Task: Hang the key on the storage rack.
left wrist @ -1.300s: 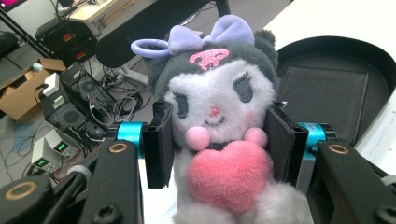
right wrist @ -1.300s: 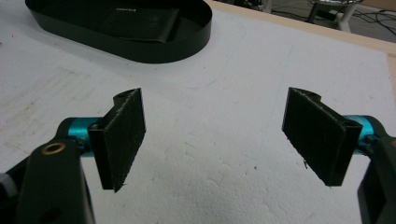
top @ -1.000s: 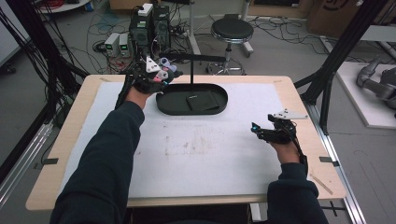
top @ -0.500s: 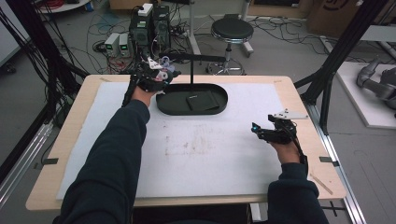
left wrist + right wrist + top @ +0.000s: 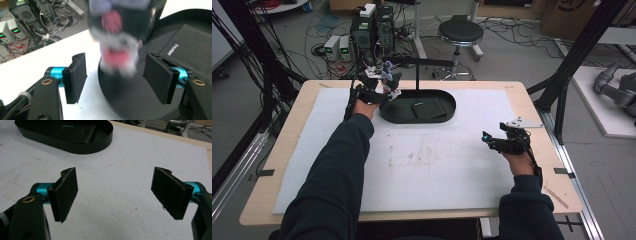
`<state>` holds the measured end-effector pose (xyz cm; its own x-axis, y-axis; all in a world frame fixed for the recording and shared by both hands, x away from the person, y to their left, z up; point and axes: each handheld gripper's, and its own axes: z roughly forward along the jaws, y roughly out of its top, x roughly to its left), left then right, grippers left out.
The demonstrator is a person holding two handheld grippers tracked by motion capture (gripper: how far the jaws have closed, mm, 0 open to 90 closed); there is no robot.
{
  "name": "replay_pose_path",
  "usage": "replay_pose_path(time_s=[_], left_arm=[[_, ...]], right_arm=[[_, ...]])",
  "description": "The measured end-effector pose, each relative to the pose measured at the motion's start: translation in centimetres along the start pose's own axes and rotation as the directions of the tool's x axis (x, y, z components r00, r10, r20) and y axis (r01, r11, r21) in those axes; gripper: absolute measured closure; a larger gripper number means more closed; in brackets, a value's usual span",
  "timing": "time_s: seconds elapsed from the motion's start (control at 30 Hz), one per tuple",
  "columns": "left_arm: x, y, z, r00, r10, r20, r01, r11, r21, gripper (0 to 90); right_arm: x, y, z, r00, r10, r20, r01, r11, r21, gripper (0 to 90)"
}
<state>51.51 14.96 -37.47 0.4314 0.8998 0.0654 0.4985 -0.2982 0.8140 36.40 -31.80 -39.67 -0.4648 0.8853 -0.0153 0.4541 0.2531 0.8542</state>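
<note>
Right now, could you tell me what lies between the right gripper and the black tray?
Nothing but bare white mat between the right gripper and the black tray, as the high view shows.

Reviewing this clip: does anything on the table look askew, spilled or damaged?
Nothing is spilled or broken. The black oval tray sits flat with a dark wallet inside. A blurred plush toy hangs between the open left gripper jaws.

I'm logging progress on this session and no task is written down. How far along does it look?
Done: a black wallet lies in the oval tray. In hand: the left tongs, open, sit at the tray's left end around a blurred plush toy, not gripping it. Left: unclear; the right tongs are open over bare white mat.
</note>
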Motion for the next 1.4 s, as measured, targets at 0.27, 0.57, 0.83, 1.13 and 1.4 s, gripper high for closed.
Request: replay_pose_path(time_s=[0.27,0.57,0.83,1.13,1.4], left_arm=[[0.0,-1.9,-3.9,0.9977,-0.016,0.066,0.025,0.9909,-0.132,26.7],[0.0,-6.0,-10.2,0.9898,-0.024,0.140,0.067,0.9492,-0.307,20.8],[0.1,-10.4,-13.0,0.9869,-0.070,0.146,0.120,0.9201,-0.373,21.0],[0.4,-12.6,-14.4,0.9905,-0.063,0.122,0.107,0.9102,-0.400,19.1],[0.1,-13.3,-14.6,0.9914,-0.052,0.120,0.096,0.9134,-0.395,19.1]], right_arm=[[-0.1,-0.1,0.3,0.9997,-0.022,0.011,0.022,1.000,0.014,21.7],[0.1,-0.3,0.4,0.9951,-0.098,0.013,0.098,0.995,0.027,21.1],[-0.1,-0.4,-0.1,0.9927,-0.121,-0.006,0.121,0.992,0.025,21.1],[-0.3,-0.5,-0.6,0.9933,-0.115,-0.009,0.115,0.993,0.011,21.1],[-0.1,-0.5,-0.9,0.9928,-0.120,0.003,0.120,0.993,0.010,21.1]])
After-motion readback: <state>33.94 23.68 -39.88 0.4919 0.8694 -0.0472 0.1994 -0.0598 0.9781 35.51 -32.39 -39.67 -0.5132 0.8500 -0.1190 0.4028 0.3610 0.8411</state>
